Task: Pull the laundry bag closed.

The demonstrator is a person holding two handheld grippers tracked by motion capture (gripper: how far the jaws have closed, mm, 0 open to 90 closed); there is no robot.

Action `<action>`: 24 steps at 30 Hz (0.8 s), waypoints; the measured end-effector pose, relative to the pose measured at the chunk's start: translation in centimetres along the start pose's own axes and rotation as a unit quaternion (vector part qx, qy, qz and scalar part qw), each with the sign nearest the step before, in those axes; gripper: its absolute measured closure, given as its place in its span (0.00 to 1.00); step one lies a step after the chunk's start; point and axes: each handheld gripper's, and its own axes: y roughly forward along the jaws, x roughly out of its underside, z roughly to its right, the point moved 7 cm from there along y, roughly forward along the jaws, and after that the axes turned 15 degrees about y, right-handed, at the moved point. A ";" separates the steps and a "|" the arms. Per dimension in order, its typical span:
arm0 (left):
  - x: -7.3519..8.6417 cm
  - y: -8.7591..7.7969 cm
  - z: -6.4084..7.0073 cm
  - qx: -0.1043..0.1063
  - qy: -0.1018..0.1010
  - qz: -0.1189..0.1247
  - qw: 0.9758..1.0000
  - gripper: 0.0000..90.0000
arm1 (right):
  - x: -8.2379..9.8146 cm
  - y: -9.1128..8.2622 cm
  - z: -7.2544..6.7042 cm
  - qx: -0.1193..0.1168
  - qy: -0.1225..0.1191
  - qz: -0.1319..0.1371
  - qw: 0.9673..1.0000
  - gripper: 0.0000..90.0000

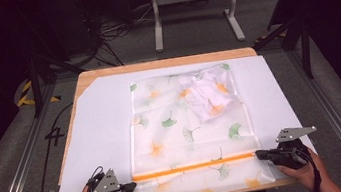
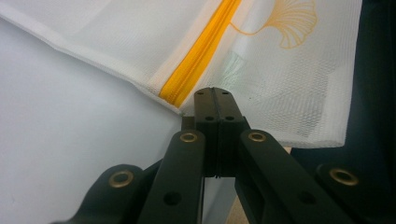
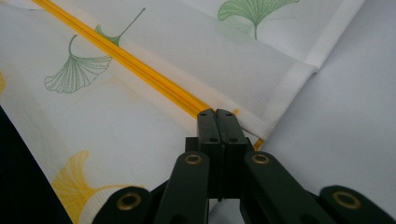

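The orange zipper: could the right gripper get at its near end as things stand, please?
Probably yes. The right gripper, jaws shut, sits right at the zipper end by the mesh bag edge, with nothing between them. Whether it already pinches the zipper I cannot tell.

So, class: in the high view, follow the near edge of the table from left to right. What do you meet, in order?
Left gripper → orange zipper of the mesh laundry bag → right gripper.
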 end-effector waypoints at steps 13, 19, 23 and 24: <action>0.3 -0.1 -0.2 -0.006 -0.009 -0.001 1.000 1.00 | 0.0 -0.1 -0.2 0.006 -0.018 0.003 1.000 1.00; 0.1 0.0 -0.2 -0.009 -0.001 -0.008 1.000 1.00 | 0.0 -0.1 -0.2 0.006 -0.023 0.002 1.000 1.00; 0.0 0.0 -0.2 -0.012 0.001 -0.007 1.000 1.00 | 0.0 -0.2 -0.3 0.007 -0.026 0.005 1.000 1.00; 0.0 0.0 -0.2 -0.012 0.002 -0.007 1.000 1.00 | 0.0 -0.3 -0.3 0.007 -0.027 0.007 1.000 0.99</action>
